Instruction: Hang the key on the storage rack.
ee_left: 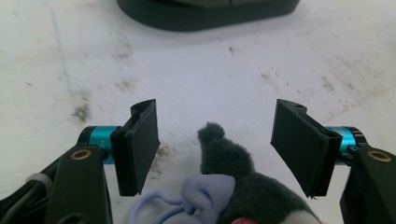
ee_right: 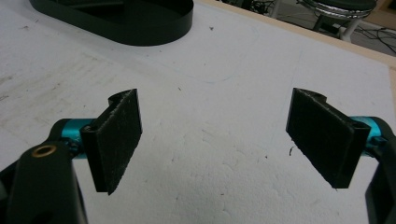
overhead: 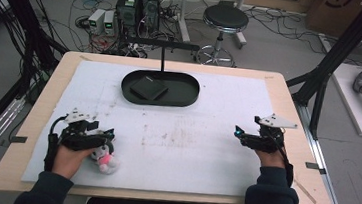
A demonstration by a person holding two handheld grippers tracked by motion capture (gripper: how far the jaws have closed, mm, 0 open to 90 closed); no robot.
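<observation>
Table [overhead: 289,100] with white mat; black oval tray [overhead: 188,98] at the far middle. Left gripper [ee_left: 215,140] near-left of tray, fingers [ee_left: 140,140] spread, straddling plush toy [ee_left: 233,186] without pressing it. Right gripper [ee_right: 215,140] near-right of tray, fingers released, holding nothing.

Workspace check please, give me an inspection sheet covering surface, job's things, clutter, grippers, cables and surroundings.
Surface: white mat on a wooden table, stained and scuffed.
Job's things: plush toy lying between the left gripper's jaws, pads not touching it; black oval tray at the far side with a dark flat item inside.
Clutter: nothing seen.
Grippers: left gripper open over the toy; right gripper open, nothing between its jaws.
Cables: tangled on the floor beyond the table.
Surroundings: stool, computer towers.
</observation>
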